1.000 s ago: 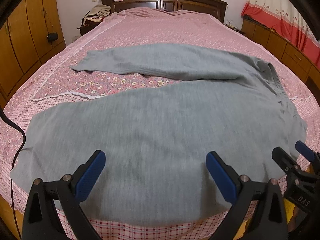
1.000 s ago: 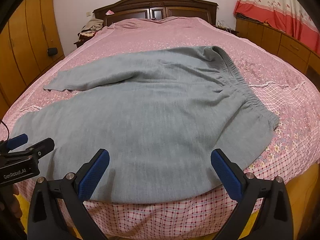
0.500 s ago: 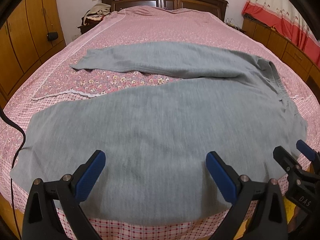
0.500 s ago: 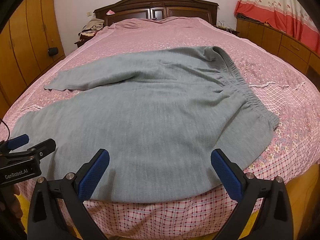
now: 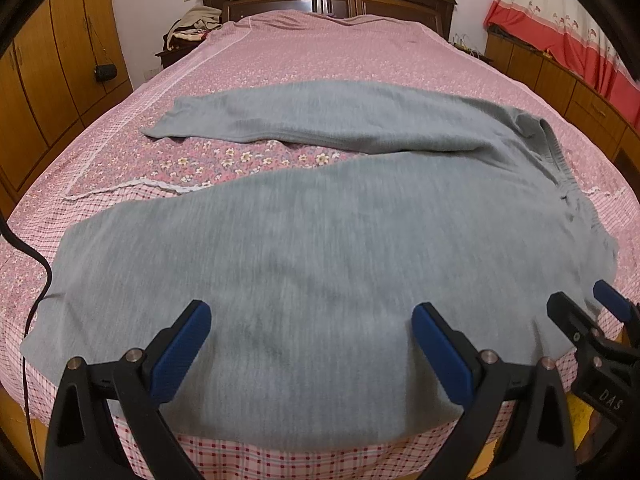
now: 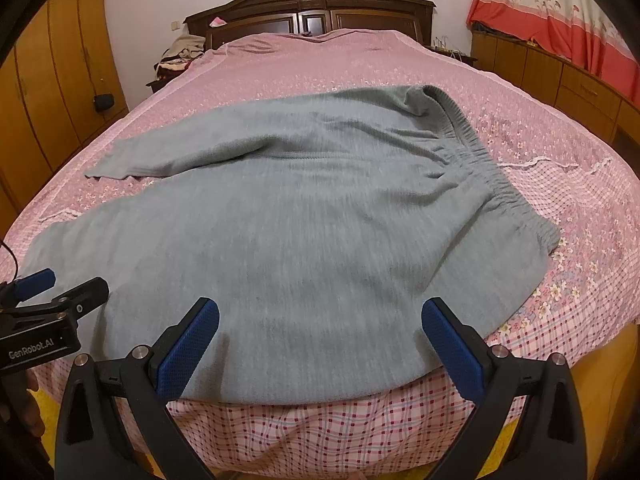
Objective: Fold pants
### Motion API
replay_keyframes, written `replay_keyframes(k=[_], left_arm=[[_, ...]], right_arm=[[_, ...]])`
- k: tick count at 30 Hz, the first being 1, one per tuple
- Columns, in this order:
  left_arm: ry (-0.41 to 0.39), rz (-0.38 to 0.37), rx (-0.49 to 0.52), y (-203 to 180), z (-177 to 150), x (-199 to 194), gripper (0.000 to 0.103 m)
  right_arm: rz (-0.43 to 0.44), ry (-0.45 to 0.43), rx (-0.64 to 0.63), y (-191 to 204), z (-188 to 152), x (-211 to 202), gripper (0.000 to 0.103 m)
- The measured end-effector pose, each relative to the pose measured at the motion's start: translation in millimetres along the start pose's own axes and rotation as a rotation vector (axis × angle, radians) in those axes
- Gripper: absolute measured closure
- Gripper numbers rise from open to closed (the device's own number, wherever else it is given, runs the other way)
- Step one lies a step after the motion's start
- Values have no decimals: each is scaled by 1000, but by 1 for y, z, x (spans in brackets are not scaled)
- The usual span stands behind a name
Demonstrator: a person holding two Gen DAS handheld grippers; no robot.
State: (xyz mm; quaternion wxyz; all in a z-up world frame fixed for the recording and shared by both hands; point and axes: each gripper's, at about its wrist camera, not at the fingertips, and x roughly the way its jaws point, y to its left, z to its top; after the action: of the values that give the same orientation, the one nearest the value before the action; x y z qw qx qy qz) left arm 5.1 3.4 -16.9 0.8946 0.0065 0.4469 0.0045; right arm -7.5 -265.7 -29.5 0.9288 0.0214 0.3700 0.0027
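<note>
Zero folds made so far. Both sets of jaws wide, empty: left gripper (image 5: 306, 334) and right gripper (image 6: 320, 330) at near bed (image 6: 568, 200) edge. Grey pants (image 5: 320, 248) flat, legs splayed left, waistband (image 6: 484, 164) right. All folding left.

Grey pants (image 5: 320, 240) lie on a pink flowered bedspread (image 5: 320, 48) with a checked near edge. Both grippers have black arms and blue pads (image 6: 188, 344).

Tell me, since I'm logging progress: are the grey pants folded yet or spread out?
Spread out: the grey pants lie flat on the bed, both legs apart.
</note>
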Motion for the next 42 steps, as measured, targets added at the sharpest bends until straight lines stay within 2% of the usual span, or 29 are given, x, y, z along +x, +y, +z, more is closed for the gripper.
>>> replay_keyframes(k=[31,39,42], left_arm=[[6,18,6,1,1,-3,1],[-19,36,25,8,23,-11,1],[-18,65,39,12,36,-9,1]], right_arm=[[5,6,-3,0,-2,0,0],[6,11,-17,-2,10,0,0],[3,6,-34,-4,20,0,0]])
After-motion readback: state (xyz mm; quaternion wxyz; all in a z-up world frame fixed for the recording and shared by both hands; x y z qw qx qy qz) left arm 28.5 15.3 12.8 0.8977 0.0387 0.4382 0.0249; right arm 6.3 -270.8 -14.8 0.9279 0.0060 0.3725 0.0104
